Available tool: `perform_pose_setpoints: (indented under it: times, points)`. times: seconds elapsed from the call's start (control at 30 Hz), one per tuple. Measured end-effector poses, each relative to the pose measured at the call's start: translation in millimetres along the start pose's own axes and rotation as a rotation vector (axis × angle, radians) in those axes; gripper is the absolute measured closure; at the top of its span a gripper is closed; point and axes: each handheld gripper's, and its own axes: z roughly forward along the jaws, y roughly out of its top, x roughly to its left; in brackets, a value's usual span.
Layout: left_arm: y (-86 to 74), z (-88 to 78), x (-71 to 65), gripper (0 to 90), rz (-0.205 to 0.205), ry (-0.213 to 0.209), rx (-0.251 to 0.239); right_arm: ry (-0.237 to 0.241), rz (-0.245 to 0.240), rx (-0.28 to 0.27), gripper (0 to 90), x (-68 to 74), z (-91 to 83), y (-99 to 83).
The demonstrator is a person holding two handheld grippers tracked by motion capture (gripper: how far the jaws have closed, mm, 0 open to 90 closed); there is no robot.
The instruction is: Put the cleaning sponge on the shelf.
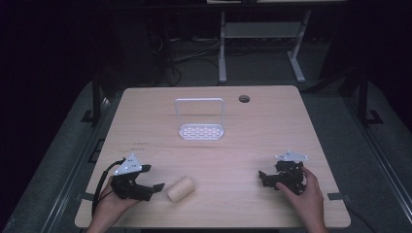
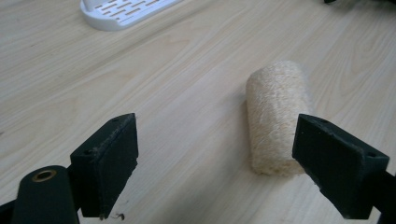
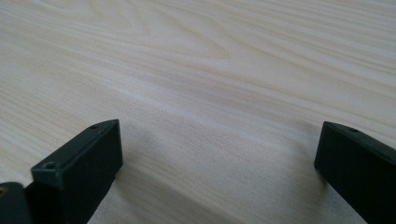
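1. The left gripper (image 1: 154, 180) rests near the front left of the pale wooden surface (image 1: 252, 121), its jaws spread wide and holding nothing.
2. Just to its right lies a beige, fibrous loofah cylinder (image 1: 180, 189) on its side, close to one jaw.
3. Farther back, mid-surface, stands a white slotted plastic rack (image 1: 201, 131).
4. At the right, the right gripper (image 1: 263, 177) sits wide open and empty, over bare wood.

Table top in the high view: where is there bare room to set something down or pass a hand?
Bare wood lies between the loofah roll and the right gripper, in front of the white rack, and along both far corners. It is tight only at the near left, where the left gripper sits close beside the roll.
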Motion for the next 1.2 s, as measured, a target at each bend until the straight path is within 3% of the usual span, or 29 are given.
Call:
perform_pose_setpoints:
  times: [0.8,1.2]
  points:
    - [20.6,25.5,-25.5,14.1,0.029,-0.049,0.009,0.0,0.0,0.0,0.5,0.0,0.0,0.0]
    - [29.8,48.6,-38.5,14.0,0.08,-0.065,0.046,0.0,-0.001,0.0,0.6,-0.1,0.0,0.0]
